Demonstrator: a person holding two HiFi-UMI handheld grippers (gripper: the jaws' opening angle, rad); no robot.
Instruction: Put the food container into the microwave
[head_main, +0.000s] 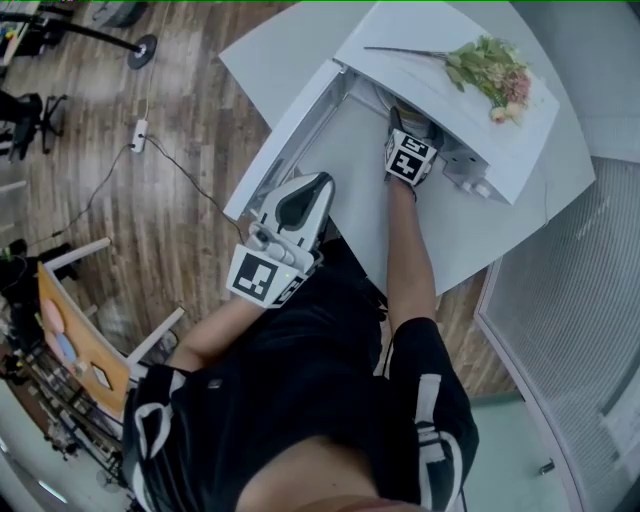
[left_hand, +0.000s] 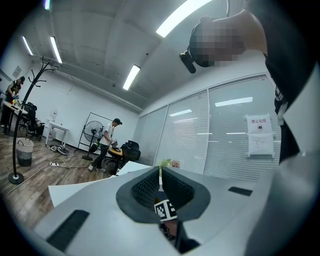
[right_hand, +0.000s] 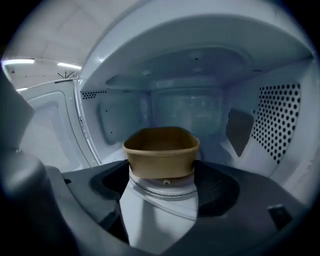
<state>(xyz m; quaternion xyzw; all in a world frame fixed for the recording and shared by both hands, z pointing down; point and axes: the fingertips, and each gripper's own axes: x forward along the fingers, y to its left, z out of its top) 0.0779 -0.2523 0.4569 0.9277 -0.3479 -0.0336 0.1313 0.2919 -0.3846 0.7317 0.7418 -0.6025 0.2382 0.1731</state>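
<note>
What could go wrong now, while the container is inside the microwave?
1. The right gripper holds the food container inside the microwave; pulling back before opening could drag it out again.
2. The open door stands beside the left gripper, which might bump it.

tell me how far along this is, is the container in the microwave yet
Done: the door is open and the container is inside the microwave. In hand: the right gripper grips it by its sides. Left: let go, pull the gripper out, probably shut the door.
</note>
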